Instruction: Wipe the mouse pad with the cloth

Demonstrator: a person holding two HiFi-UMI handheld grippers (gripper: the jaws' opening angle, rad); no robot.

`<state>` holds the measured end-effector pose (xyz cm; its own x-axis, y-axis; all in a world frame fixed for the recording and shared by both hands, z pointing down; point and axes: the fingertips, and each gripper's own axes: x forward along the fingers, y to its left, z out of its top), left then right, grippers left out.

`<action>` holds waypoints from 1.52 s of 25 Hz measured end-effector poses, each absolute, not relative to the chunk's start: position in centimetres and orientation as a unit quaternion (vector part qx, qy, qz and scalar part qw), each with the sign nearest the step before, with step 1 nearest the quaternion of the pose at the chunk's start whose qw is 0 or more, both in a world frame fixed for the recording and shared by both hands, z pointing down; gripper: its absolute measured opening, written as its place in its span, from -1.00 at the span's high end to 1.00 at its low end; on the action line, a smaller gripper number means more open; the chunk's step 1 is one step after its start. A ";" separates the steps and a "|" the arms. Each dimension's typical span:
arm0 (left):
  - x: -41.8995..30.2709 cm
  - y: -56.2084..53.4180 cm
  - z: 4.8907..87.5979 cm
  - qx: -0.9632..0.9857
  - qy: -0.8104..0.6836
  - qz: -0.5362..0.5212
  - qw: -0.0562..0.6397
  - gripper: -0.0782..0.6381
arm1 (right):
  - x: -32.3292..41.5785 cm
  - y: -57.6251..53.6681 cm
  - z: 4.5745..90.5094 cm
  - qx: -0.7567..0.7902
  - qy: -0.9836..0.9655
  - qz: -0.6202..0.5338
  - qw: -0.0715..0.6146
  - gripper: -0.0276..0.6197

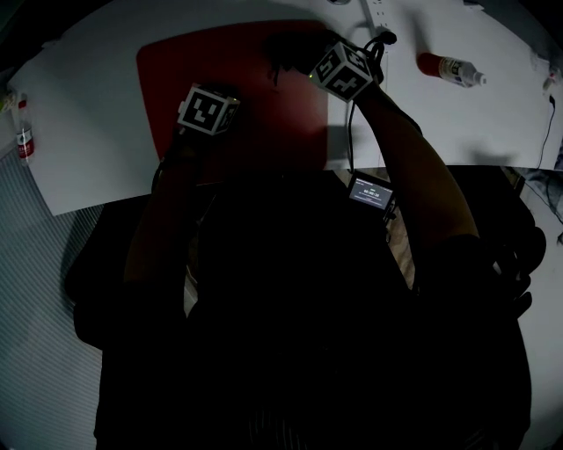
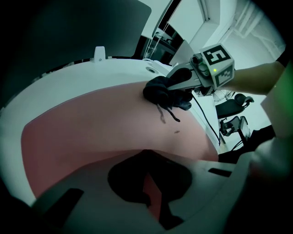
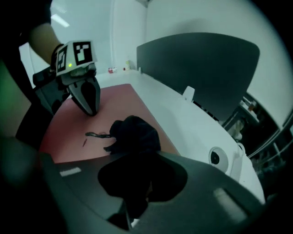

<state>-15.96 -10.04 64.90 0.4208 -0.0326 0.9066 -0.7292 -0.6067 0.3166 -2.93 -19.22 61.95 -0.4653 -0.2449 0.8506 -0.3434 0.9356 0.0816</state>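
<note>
A red mouse pad [image 1: 220, 61] [image 2: 91, 123] [image 3: 68, 132] lies on the white table [image 1: 88, 105]. A black cloth [image 1: 290, 48] [image 2: 162, 93] [image 3: 135, 132] rests bunched on the pad's far right part, a loose thread trailing from it. My right gripper [image 1: 308, 57] [image 2: 161, 89] [image 3: 132, 201] is shut on the cloth and holds it against the pad. My left gripper [image 1: 230, 104] [image 3: 90, 111] [image 2: 153, 205] stands shut, with its tips down on the pad's near left part, apart from the cloth.
A red bottle with a white cap [image 1: 449, 68] lies on the table right of the pad. Another small bottle [image 1: 25, 139] stands off the table's left edge. A power strip [image 1: 378, 13] and cable sit at the back. A grey partition [image 3: 197, 64] borders the table.
</note>
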 end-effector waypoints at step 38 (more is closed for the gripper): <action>-15.8 -10.2 64.4 0.777 -0.261 0.423 0.386 0.76 | -3.4 -18.2 62.2 0.128 -0.840 0.004 0.528 0.81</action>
<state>-15.76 -10.19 64.44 0.5056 -0.0793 0.8591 -0.7325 -0.5656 0.3789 -3.39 -18.23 62.24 -0.4098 -0.2111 0.8874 -0.2195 0.9671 0.1287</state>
